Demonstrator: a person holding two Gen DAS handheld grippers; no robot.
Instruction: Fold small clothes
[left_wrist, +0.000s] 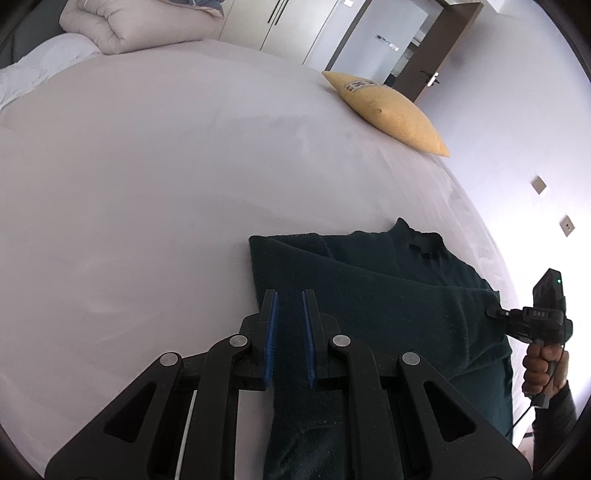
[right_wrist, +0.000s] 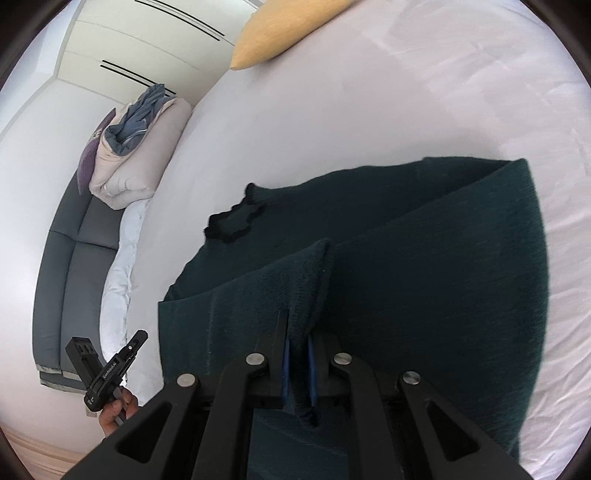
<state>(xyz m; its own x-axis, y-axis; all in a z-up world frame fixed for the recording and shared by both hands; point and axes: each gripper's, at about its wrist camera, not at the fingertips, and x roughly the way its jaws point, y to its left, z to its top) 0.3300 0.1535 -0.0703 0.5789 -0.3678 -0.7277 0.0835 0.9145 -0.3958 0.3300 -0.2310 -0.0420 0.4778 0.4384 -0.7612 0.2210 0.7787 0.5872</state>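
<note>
A dark green knitted sweater (left_wrist: 388, 288) with a black-trimmed collar (left_wrist: 424, 247) lies partly folded on the white bed (left_wrist: 147, 184). My left gripper (left_wrist: 290, 295) is shut on a strip of its fabric, which runs between the blue pads (left_wrist: 272, 317). The right gripper (left_wrist: 495, 310) shows at the sweater's far right edge, held by a hand (left_wrist: 543, 369). In the right wrist view my right gripper (right_wrist: 298, 332) is shut on a raised fold of the sweater (right_wrist: 424, 277). The left gripper (right_wrist: 138, 338) appears at the lower left there.
A yellow pillow (left_wrist: 391, 110) lies at the bed's far edge. A folded beige duvet (left_wrist: 140, 26) sits at the far left corner, with blue cloth (right_wrist: 147, 110) on top. White wardrobes (right_wrist: 129, 44) and a grey padded headboard (right_wrist: 74, 258) border the bed.
</note>
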